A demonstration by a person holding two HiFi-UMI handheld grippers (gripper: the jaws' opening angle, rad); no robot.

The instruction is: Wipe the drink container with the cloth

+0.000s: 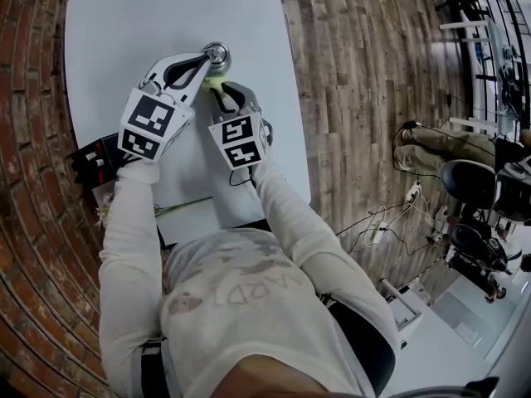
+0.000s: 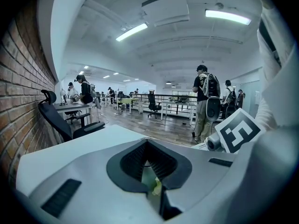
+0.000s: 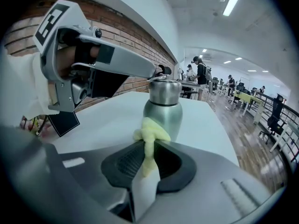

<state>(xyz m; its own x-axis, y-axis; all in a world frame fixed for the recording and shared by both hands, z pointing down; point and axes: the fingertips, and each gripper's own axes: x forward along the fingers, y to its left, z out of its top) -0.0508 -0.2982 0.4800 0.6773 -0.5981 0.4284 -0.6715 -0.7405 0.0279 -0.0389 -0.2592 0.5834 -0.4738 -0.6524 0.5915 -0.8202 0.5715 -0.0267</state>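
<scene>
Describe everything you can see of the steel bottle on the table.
The steel bottle stands upright on the white table. It is brushed metal, with a rounded body narrowing to a shinier cap. The left gripper pinches its cap. The yellow cloth, clamped in the right gripper, presses against its lower side.

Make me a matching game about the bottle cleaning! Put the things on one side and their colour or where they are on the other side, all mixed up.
Things:
1. bottle
2. cloth
3. table
4. left gripper

Matches:
A. white
B. pale yellow, pinched in the right gripper
C. tips closed at the bottle's lid
D. shiny silver, standing upright

Right pairs: 1-D, 2-B, 3-A, 4-C.
</scene>
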